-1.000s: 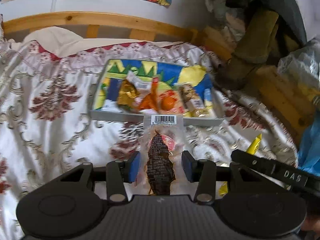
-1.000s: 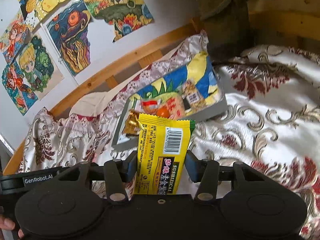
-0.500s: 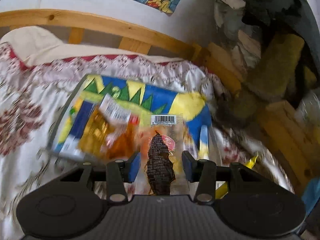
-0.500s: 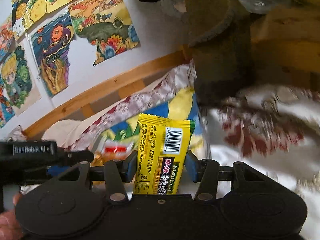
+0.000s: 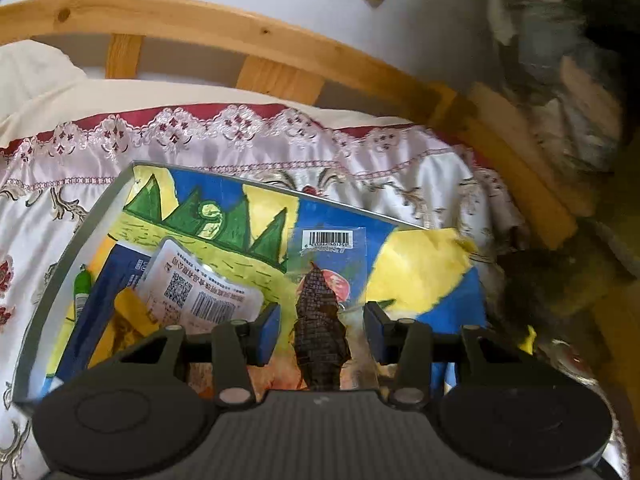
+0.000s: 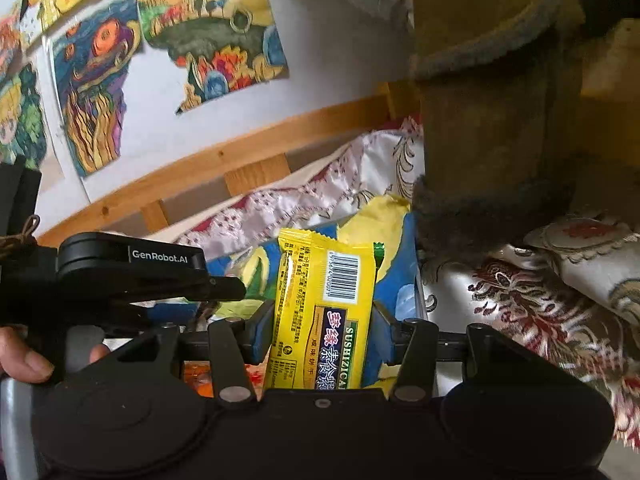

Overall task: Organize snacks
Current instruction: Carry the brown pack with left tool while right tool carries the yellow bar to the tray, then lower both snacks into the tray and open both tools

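Observation:
A shallow grey tray (image 5: 72,248) lined with a bright painted picture lies on the bedspread and holds several snack packets, among them a white one with a QR code (image 5: 200,292). My left gripper (image 5: 322,330) is shut on a clear packet with a dark brown snack (image 5: 320,320) and holds it over the tray. My right gripper (image 6: 322,334) is shut on a yellow biscuit packet (image 6: 324,308) just right of the left gripper (image 6: 132,276), above the tray's right end (image 6: 404,280).
A wooden bed rail (image 5: 256,44) and a white wall with paintings (image 6: 100,80) run behind the tray. A brown fuzzy garment (image 6: 492,120) hangs at the right, close to the tray. The patterned bedspread (image 6: 540,304) surrounds the tray.
Both grippers have moved forward and now hang over the tray, each with its packet still in it. The tray looks much closer in both views.

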Tool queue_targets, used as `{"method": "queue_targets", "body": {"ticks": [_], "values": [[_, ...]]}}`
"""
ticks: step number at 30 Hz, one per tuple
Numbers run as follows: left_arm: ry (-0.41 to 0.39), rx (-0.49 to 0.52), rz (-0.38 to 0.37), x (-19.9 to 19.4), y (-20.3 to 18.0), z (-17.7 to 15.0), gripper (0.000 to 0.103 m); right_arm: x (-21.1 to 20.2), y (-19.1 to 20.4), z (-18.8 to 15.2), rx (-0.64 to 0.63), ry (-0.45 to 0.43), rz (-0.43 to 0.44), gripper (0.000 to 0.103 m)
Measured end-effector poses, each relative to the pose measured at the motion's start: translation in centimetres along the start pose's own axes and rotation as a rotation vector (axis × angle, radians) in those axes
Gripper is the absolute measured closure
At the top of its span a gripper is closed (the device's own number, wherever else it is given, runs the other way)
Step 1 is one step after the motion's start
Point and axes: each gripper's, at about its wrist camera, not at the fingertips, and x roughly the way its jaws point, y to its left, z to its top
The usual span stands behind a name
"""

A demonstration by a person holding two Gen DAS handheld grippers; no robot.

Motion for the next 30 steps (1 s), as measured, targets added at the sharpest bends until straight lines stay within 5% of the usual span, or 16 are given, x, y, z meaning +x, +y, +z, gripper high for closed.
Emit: {"method": "queue_targets", "body": {"ticks": [10, 19, 30], "values": [[0.02, 0.107, 0.091, 2.1, -1.0, 0.1, 0.054, 3.5, -1.3, -0.1, -0.015, 0.062, -0.061, 0.051], [0.034, 0.098, 0.11, 2.5, -0.8, 0.2, 0.053, 4.4, -1.1, -0.3, -0.015, 0.065, -0.063, 0.05], [-0.045, 0.099, 0.168, 0.3, -1.4, 0.0, 0.018, 2.3, -0.8, 0.7, -0.004, -0.012, -0.04, 0.038]]}}
